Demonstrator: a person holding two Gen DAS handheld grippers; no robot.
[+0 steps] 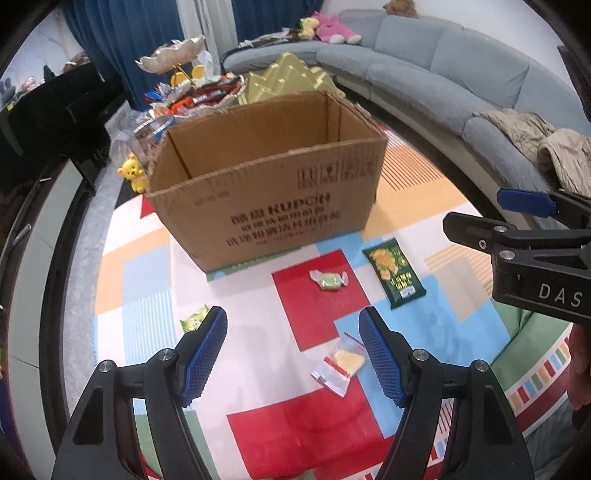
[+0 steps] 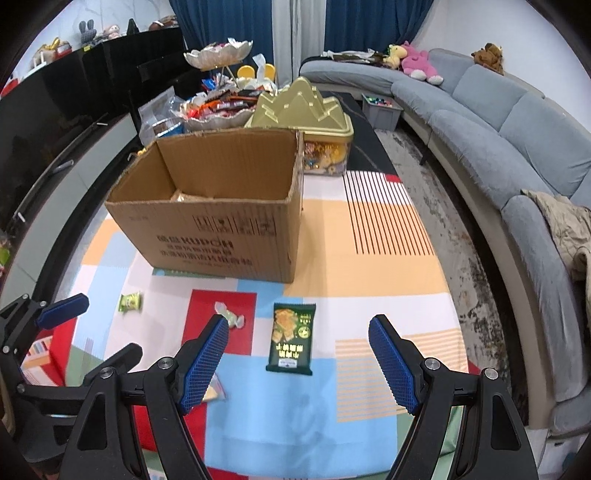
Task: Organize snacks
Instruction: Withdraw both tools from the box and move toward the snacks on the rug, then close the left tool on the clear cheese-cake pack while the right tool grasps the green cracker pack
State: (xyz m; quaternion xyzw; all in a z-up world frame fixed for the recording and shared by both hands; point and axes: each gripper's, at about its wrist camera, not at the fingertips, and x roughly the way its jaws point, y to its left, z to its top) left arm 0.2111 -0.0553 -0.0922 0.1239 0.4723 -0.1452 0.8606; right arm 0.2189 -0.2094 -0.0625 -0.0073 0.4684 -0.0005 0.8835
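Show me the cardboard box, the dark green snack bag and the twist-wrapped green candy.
cardboard box (image 2: 207, 240), right wrist view, printed front wall.
dark green snack bag (image 2: 291, 338), right wrist view, middle of pack.
twist-wrapped green candy (image 1: 330, 282), left wrist view, green centre.

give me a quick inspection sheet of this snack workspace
surface: patchwork play mat of red, blue, orange and white blocks.
job's things: open brown cardboard box; dark green snack packet; pale green twist-wrapped candy; clear zip bag with yellow piece; small light green packet, all loose on the mat.
clutter: gold mountain-lid tin, snack-heaped tray behind the box.
grippers: left gripper and right gripper open, empty.
cables: nothing seen.
surroundings: grey sofa, blue curtains.
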